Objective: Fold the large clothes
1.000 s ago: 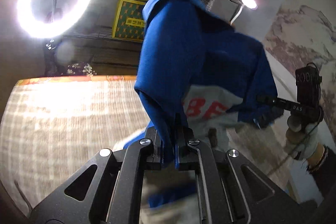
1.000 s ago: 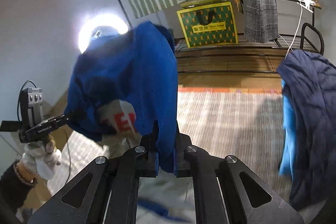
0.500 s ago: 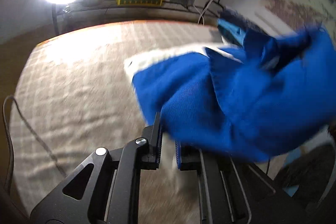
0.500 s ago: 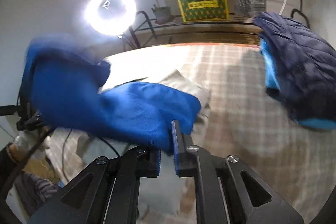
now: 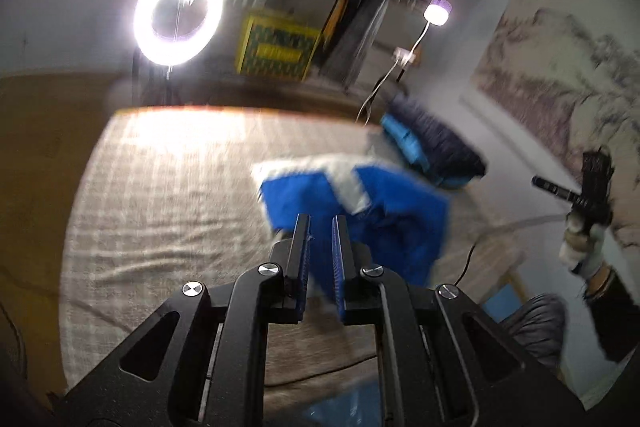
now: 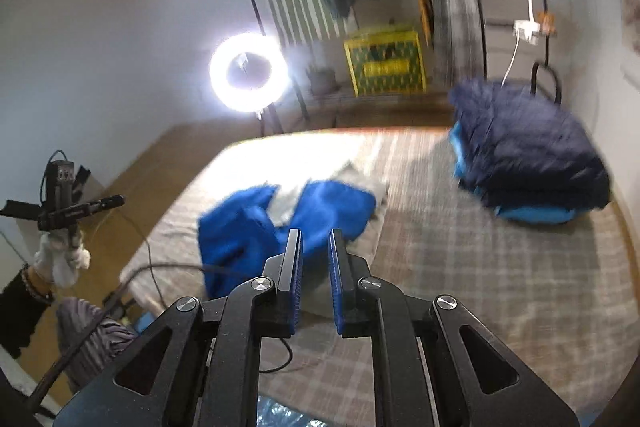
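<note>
Though raised, both tools (image 5: 321, 227) (image 6: 314, 241) empty.

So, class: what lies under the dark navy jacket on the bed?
A bright blue garment shows beneath the navy jacket, on the plaid bedcover. Anything deeper is covered.

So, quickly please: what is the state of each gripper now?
Left gripper: open a little, holding nothing.
Right gripper: opening, nothing between; blue garment lies on the bed.
</note>
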A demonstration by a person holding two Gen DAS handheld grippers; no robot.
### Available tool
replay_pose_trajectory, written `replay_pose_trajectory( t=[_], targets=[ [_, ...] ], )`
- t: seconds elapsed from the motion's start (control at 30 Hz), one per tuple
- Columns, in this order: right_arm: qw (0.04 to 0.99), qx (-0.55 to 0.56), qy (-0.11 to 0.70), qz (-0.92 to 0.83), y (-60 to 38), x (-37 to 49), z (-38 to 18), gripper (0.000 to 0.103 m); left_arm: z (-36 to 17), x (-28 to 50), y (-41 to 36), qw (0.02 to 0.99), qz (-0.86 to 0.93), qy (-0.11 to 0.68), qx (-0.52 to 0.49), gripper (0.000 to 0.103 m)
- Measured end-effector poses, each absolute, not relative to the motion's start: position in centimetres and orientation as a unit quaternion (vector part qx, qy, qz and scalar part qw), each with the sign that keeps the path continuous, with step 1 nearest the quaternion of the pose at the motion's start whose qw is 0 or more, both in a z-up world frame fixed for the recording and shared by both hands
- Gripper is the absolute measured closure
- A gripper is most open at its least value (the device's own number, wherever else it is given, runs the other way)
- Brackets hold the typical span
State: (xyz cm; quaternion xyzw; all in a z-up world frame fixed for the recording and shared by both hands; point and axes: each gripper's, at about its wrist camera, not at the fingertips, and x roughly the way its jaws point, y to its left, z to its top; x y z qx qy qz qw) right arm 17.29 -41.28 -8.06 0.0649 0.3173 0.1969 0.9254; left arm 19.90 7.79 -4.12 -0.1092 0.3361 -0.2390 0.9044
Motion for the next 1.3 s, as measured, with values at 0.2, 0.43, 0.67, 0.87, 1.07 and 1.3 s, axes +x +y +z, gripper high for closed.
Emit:
replay_pose_trajectory(
  t=[0.2, 0.43, 0.67, 0.87, 1.07, 1.3],
  targets=[
    [0.948, 0.079, 0.237, 0.197, -43.4, 12.2, -1.1, 0.072, 5.5, 15.1, 9.1, 0.916, -0.248, 0.284, -0.140, 0.068],
    [0.953, 0.091, 0.198, 0.213, -44.1, 9.7, 3.1, 0.050, 10.1, 12.3, 9.0, 0.908, -0.250, 0.284, -0.178, 0.040],
    [0.944, 0.089, 0.251, 0.194, -42.4, 11.4, -1.4, 0.038, 3.1, 16.2, 7.4, 0.870, -0.245, 0.358, -0.233, 0.039],
    [0.917, 0.123, 0.326, 0.196, -40.1, 16.6, -9.0, 0.035, -5.9, 22.7, 5.5, 0.857, -0.203, 0.404, -0.246, 0.039],
    [0.881, 0.140, 0.420, 0.169, -38.1, 22.7, -17.9, 0.035, -14.7, 28.8, 4.7, 0.824, -0.176, 0.456, -0.286, 0.039],
    [0.850, 0.171, 0.476, 0.146, -38.8, 27.5, -23.2, 0.035, -21.5, 32.8, 4.7, 0.776, -0.180, 0.501, -0.339, 0.039]
  ],
)
